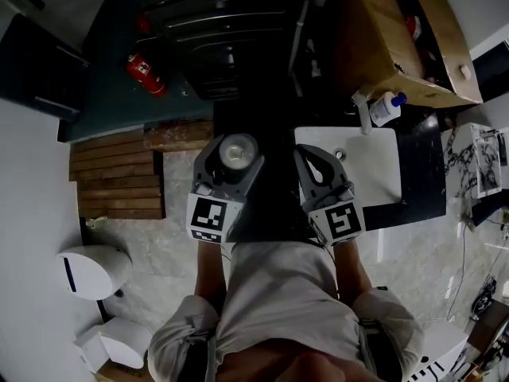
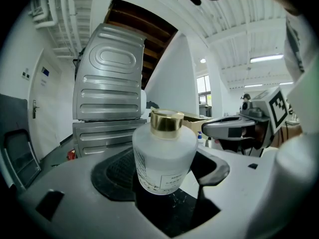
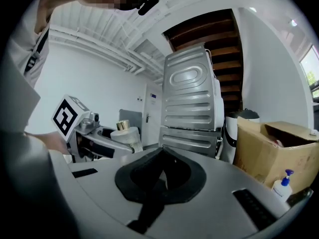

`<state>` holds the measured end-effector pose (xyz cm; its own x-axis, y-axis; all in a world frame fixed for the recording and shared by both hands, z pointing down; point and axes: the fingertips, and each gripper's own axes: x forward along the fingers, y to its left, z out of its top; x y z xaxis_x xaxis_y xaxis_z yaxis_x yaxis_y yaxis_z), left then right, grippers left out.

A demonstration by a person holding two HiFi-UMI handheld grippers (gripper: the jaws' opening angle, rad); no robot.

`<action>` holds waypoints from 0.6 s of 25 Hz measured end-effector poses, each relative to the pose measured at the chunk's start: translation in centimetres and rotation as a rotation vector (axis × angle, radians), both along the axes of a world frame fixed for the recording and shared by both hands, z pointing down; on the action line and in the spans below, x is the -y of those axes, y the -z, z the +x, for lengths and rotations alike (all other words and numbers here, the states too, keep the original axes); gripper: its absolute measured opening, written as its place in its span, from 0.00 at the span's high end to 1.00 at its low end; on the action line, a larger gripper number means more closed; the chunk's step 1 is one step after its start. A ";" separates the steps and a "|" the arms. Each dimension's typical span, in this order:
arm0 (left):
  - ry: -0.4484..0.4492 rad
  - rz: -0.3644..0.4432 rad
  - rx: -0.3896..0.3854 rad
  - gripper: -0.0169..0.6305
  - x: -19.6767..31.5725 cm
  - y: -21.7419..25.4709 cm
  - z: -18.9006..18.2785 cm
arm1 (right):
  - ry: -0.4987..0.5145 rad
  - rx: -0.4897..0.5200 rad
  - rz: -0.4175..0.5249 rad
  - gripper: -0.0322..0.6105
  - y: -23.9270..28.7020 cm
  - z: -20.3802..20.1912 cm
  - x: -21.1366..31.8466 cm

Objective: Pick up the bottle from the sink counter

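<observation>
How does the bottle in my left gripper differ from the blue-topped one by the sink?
The gold-capped bottle is clamped between the left gripper's jaws; the pump bottle stands free beside the sink. The gold-capped bottle has a flat gold cap, the pump bottle a blue pump head. Both have whitish bodies.

I count two grippers, my left gripper (image 1: 235, 145) and right gripper (image 1: 308, 154), one gold-capped bottle (image 2: 164, 156), one pump bottle (image 1: 387, 107), one cardboard box (image 1: 380, 42), one fire extinguisher (image 1: 145, 75) and one sink (image 1: 372, 169).
</observation>
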<state>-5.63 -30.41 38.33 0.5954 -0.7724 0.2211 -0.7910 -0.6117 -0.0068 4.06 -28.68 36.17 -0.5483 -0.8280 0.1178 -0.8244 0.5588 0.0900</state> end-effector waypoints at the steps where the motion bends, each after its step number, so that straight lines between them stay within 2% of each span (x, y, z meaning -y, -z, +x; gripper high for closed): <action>1: 0.006 -0.002 -0.003 0.48 -0.3 0.1 0.0 | 0.004 0.003 0.001 0.96 0.1 0.1 -0.2; 15: 0.028 0.011 -0.010 0.48 -2.5 1.3 -0.1 | 0.030 0.022 0.003 0.96 0.6 0.0 -1.6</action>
